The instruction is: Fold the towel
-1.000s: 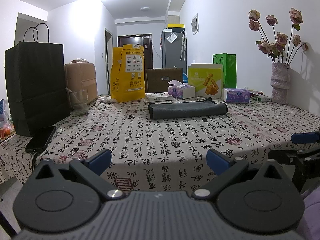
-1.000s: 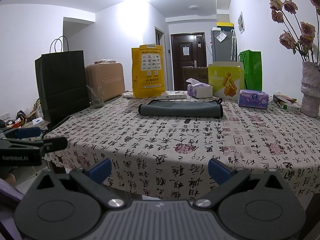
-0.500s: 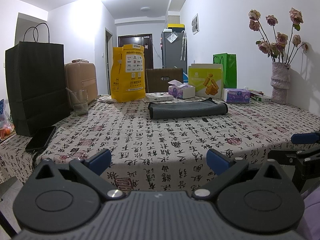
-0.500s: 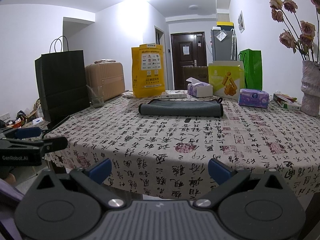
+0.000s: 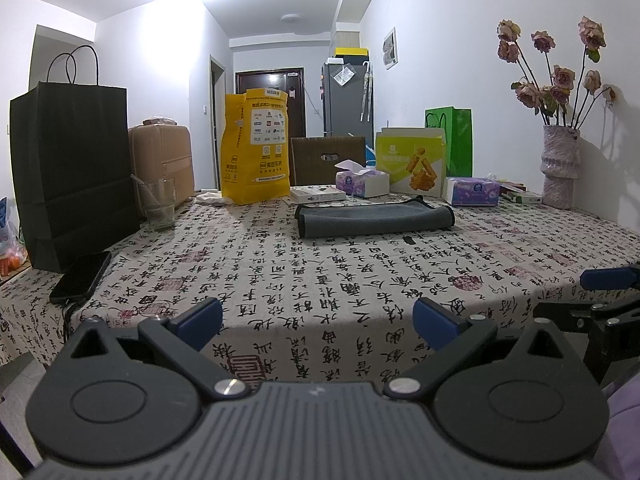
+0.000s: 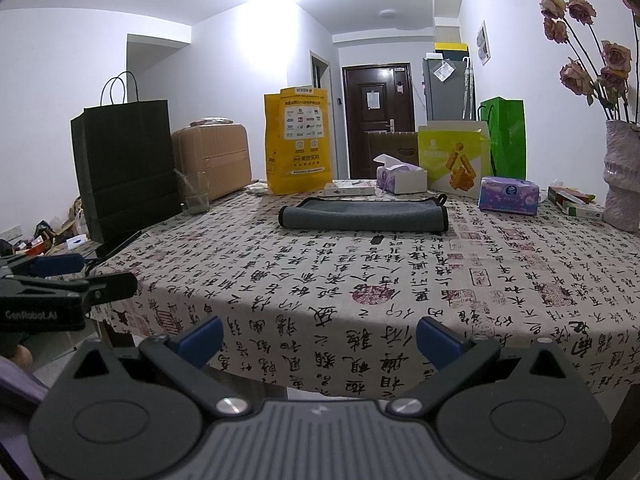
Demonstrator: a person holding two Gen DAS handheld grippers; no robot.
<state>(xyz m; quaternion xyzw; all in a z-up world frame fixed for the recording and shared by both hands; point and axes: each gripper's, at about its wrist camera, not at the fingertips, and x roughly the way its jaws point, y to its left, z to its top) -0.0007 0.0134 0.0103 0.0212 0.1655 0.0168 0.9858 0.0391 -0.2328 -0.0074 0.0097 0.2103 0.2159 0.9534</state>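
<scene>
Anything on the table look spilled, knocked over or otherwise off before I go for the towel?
Nothing stands out. The gray towel lies flat on the tablecloth, already doubled over. The glass, bags and vase stand upright. Both grippers, left and right, are open and empty.

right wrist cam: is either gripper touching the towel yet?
No. The grey towel lies alone far across the table, while the right gripper and left gripper sit open at the near edge.
</scene>
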